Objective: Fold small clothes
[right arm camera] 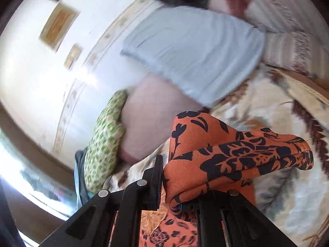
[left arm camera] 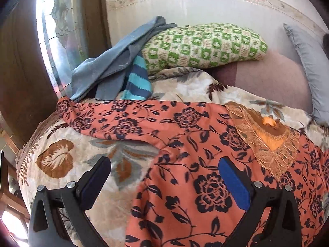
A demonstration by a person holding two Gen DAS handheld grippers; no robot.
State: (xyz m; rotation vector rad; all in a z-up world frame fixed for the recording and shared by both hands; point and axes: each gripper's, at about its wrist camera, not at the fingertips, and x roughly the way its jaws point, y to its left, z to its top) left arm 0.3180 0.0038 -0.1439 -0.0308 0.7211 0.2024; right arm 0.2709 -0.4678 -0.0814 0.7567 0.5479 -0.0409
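1. Ahead of the left tongs, beyond the bed: a cream wall (left arm camera: 205, 6) with a faded floral border band running across it.
2. Up and left of the left tongs: a bright window (left arm camera: 59, 30) with patterned glass, daylight glaring through; a dark wooden frame (left arm camera: 18, 72) beside it.
3. Under both tongs: a bed covered by a cream blanket (left arm camera: 67, 144) printed with brown and grey leaves.
4. Far ahead, against the wall: a green-checked pillow (left arm camera: 205, 45); to its right a pale blue pillow (left arm camera: 308, 68).
5. Up and left of the right tongs: two framed pictures (right arm camera: 59, 24) on the wall, blurred.
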